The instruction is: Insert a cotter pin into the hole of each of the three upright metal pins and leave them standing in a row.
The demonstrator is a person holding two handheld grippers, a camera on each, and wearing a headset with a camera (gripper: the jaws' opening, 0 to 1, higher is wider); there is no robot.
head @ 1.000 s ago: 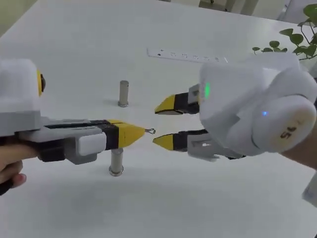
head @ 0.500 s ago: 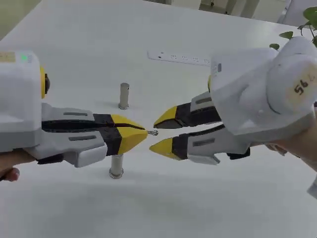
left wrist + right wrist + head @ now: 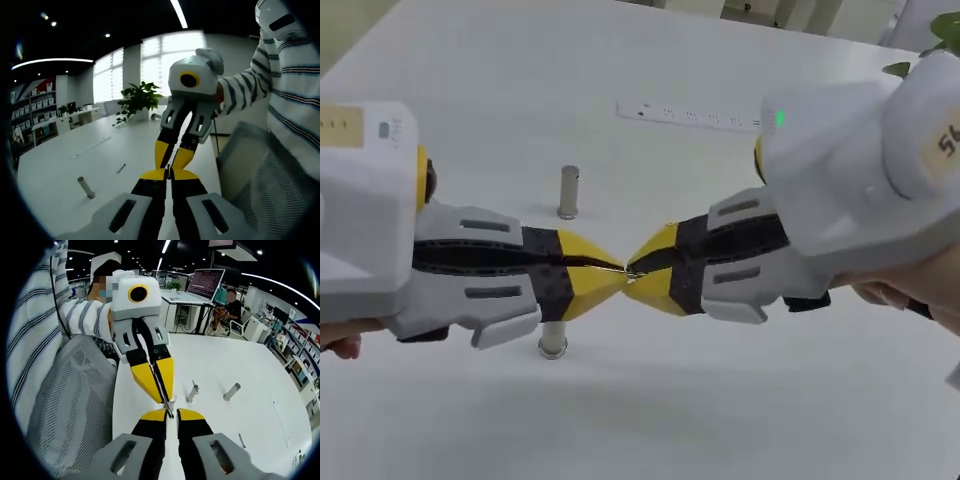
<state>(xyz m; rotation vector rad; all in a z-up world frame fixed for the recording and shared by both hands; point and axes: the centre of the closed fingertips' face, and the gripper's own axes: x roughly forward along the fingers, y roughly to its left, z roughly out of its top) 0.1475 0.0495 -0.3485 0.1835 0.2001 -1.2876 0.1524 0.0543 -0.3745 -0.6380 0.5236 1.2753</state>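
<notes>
My left gripper (image 3: 618, 272) reaches in from the left and my right gripper (image 3: 634, 277) from the right, and they meet tip to tip above the white table (image 3: 500, 80). A small cotter pin (image 3: 626, 272) is pinched where the tips touch, with both pairs of jaws closed on it. One upright metal pin (image 3: 568, 190) stands behind the grippers. A second metal pin (image 3: 553, 338) stands in front, its top hidden by the left gripper. The right gripper view has two metal pins (image 3: 192, 391) (image 3: 231, 391) beyond the held cotter pin (image 3: 169, 405).
A white power strip (image 3: 695, 116) lies across the far side of the table. A loose cotter pin (image 3: 121, 168) lies flat on the tabletop near a metal pin (image 3: 86, 187). A mesh chair (image 3: 75, 405) and a potted plant (image 3: 136, 99) stand off the table.
The right gripper moved left to the left gripper's tip and its jaws closed from open around the cotter pin. The left gripper stayed shut on the pin and rose slightly.
</notes>
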